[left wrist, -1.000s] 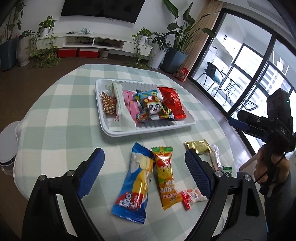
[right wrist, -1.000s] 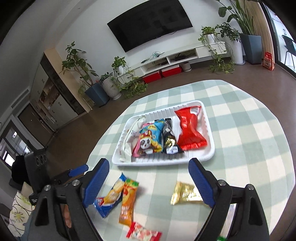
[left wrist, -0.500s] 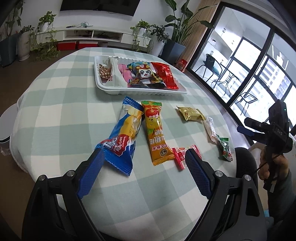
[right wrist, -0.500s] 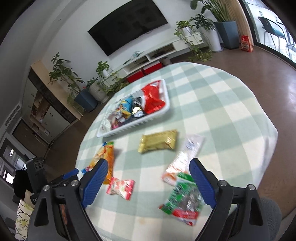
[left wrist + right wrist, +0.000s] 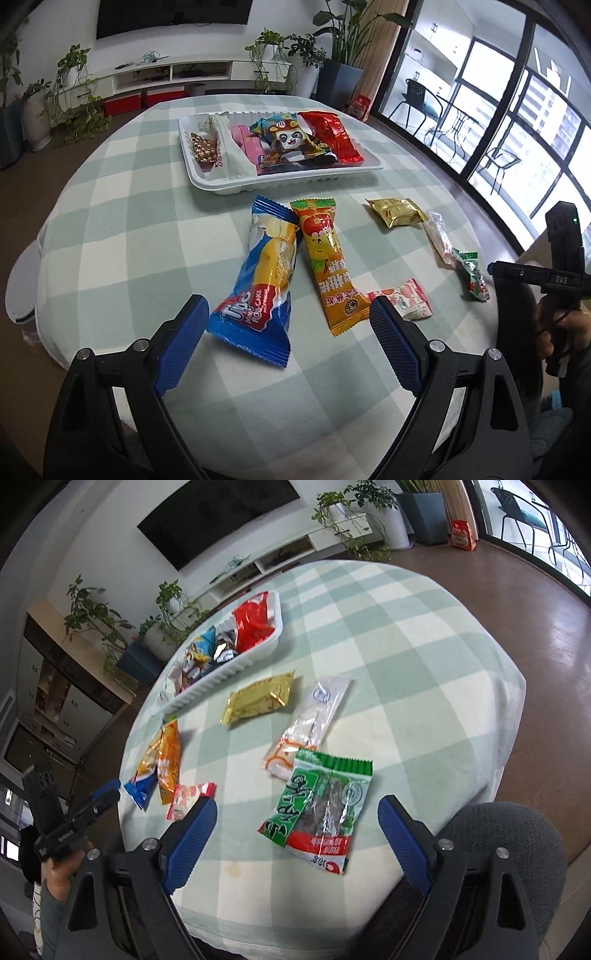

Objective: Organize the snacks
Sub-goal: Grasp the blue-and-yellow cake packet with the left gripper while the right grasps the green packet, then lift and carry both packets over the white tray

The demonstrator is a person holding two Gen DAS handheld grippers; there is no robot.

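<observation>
The white tray at the far side of the table is already crowded, so another packet laid on the pile could slide over its low rim. The blue packet and orange packet touch, so the left gripper, fingers wide and empty, may drag both. The green packet overlaps the clear wrapper, I think; the right gripper, equally wide and empty, might snag it.
</observation>
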